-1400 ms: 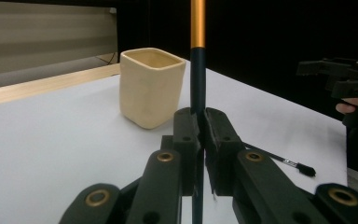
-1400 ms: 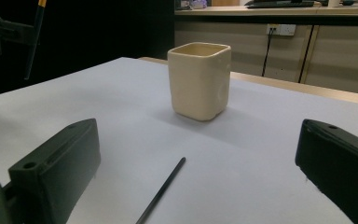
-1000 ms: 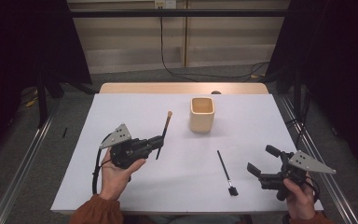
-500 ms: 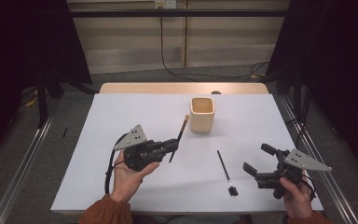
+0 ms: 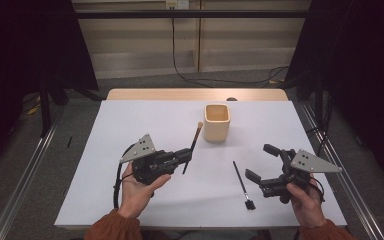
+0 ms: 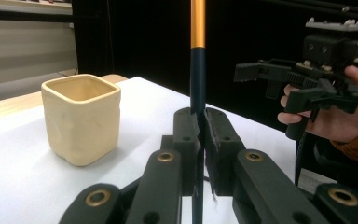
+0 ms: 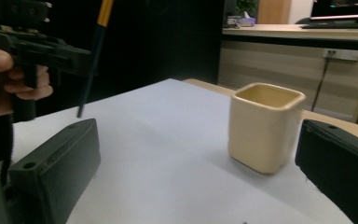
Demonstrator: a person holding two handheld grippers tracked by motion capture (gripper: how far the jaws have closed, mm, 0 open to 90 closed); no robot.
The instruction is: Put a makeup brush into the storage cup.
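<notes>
The left tongs [image 5: 186, 155], matte black plastic, are clamped on a thin dark brush with a gold metal band [image 6: 197, 70], held above the smooth white tabletop [image 5: 145, 120] near its middle. The right tongs [image 5: 261, 162] stand apart, empty. A glossy cream square ceramic cup [image 5: 216, 122] sits toward the far edge. A second slim black brush [image 5: 243, 184] lies near the front edge. No writing is legible.

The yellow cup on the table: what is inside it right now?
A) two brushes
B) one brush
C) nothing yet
C: in the high view the cup looks empty; one brush is clamped in the left gripper above the table, and the other brush lies flat on the white table near the open right gripper.
</notes>
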